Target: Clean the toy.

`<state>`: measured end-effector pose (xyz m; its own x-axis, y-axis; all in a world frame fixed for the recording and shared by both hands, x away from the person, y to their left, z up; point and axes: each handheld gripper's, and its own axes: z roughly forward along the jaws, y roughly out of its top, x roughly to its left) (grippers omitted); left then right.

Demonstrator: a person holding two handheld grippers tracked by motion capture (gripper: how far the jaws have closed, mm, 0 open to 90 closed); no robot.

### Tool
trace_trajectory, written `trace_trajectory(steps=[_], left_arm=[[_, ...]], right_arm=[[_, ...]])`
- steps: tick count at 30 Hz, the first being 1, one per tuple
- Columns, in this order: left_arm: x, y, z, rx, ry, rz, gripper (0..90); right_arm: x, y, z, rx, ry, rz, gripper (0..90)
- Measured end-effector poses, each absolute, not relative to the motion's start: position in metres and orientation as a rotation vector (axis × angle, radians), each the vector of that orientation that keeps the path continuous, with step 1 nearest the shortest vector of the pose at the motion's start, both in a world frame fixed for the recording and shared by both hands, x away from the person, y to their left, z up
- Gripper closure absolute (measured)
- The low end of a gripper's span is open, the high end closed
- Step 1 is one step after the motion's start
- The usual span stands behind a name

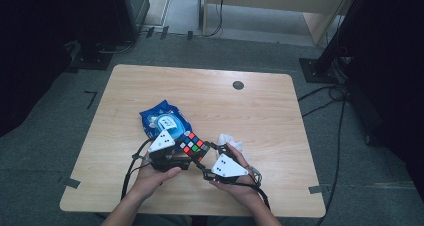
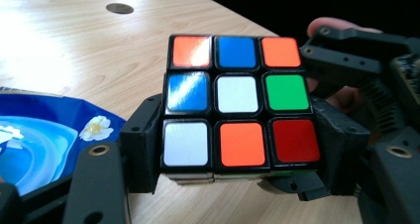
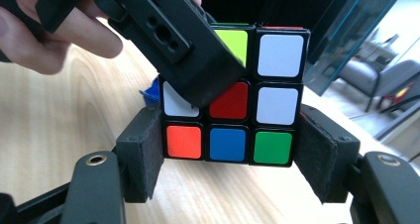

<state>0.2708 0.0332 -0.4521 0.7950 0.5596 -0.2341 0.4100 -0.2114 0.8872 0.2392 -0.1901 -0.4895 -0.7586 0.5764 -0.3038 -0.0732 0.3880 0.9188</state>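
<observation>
A scrambled Rubik's cube (image 1: 194, 146) is held just above the wooden table (image 1: 260, 111), near its front edge, between both grippers. My left gripper (image 2: 240, 154) comes in from the left, and its pads (image 2: 143, 144) lie against the two sides of the cube (image 2: 237, 105). My right gripper (image 3: 228, 154) comes in from the right. Its pads (image 3: 143, 154) hug the bottom layer of the cube (image 3: 277, 80). In the right gripper view, one jaw of the left gripper crosses the cube's upper left face. A hand holds each gripper.
A blue wet-wipe pack (image 1: 164, 120) lies just behind the left gripper (image 1: 185, 155). A crumpled white tissue (image 1: 231, 141) sits behind the right gripper (image 1: 209, 153). A round grommet (image 1: 238, 85) marks the table's far side. Cables and stand bases lie on the floor around the table.
</observation>
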Motion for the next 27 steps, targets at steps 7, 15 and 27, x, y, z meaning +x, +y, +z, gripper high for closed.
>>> trace_trajectory(steps=[7, 15, 27], left_arm=[[0.27, 0.04, -0.447, 1.826, 0.689, 0.168, 17.2], [0.266, 0.042, -0.448, 1.87, 0.61, 0.325, 15.5], [0.26, 0.027, -0.469, 2.027, 0.509, 0.581, 15.5]], right_arm=[[0.246, -0.203, -0.489, 0.533, 2.093, 1.434, 35.5], [0.255, -0.221, -0.483, 0.717, 2.111, 1.483, 35.5], [0.259, -0.241, -0.453, 1.034, 2.205, 1.648, 35.4]])
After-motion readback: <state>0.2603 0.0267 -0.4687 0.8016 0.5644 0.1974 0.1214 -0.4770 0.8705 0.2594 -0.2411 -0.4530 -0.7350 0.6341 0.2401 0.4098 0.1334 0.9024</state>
